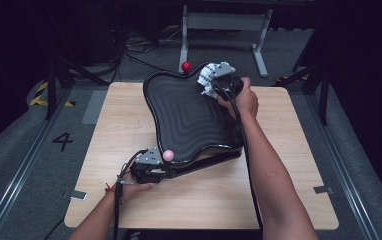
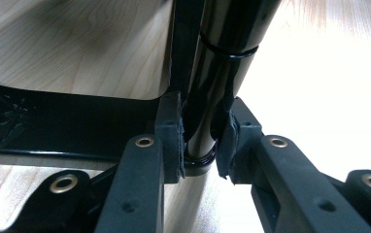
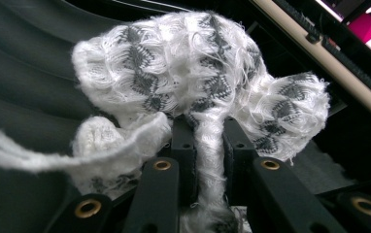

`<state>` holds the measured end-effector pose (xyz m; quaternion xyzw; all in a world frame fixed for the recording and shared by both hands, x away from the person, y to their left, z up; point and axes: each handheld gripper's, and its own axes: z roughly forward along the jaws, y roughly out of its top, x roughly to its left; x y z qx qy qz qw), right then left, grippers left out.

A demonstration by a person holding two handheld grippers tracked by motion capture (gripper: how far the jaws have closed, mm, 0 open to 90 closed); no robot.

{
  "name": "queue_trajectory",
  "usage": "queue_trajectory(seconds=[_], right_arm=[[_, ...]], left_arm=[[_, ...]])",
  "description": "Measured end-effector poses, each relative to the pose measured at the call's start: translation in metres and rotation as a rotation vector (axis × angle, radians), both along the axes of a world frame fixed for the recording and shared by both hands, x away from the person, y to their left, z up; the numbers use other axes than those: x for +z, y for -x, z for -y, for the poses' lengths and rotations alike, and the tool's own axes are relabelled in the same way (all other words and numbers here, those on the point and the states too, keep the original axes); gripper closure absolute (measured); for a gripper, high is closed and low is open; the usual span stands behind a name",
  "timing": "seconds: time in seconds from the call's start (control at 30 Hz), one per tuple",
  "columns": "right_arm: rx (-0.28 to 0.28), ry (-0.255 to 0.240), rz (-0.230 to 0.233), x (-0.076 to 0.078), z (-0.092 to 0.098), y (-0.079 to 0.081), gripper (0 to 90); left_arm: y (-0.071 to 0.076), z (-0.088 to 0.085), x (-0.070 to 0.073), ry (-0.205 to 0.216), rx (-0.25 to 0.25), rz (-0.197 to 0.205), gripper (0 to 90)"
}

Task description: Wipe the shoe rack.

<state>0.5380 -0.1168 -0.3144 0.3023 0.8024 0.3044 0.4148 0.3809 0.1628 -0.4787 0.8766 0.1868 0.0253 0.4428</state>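
Note:
A black ridged tray (image 1: 189,120) stands tilted on its black frame in the middle of the wooden table (image 1: 124,125). At its near left corner is a pink ball knob (image 1: 168,155), and at its far edge a red ball knob (image 1: 186,66). My left gripper (image 1: 149,167) is at the pink-knob corner, shut on a glossy black rod (image 2: 222,73) of the frame; its pads (image 2: 171,141) press the rod from both sides. My right gripper (image 1: 221,80) is shut on a white and grey knitted cloth (image 3: 193,73), which rests on the tray's far right part (image 3: 23,63).
The table's rounded edges lie all around the tray. Beyond the table stand a white metal stand (image 1: 224,25) and loose cables (image 1: 129,50) on the grey floor. A dark rail (image 1: 24,165) runs along the floor at the left.

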Motion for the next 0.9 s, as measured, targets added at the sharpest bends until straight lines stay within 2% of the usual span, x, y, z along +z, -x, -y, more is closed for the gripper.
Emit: queue_trajectory(seconds=[0.13,0.33,0.57,0.67,0.83,0.9], right_arm=[[-0.008,0.008,-0.007,-0.001,0.008,0.001,79.6],[0.0,-0.017,-0.038,-0.005,0.023,0.005,79.5],[0.034,-0.034,-0.048,-0.015,0.03,0.021,79.5],[0.053,-0.054,-0.065,-0.018,0.035,0.028,79.5],[0.072,-0.047,-0.085,-0.024,0.04,0.04,79.5],[0.085,-0.065,-0.107,-0.028,0.045,0.048,79.5]], left_arm=[[0.0,0.0,0.0,0.003,0.001,-0.001,72.8],[0.0,0.0,0.0,0.005,0.008,0.0,72.8],[0.0,0.0,0.0,0.003,0.009,0.0,72.6],[0.0,0.0,0.0,0.003,0.01,0.0,72.6],[0.0,0.0,0.0,-0.004,0.009,0.002,72.4],[0.0,0.0,0.0,-0.004,0.011,0.001,72.3]])
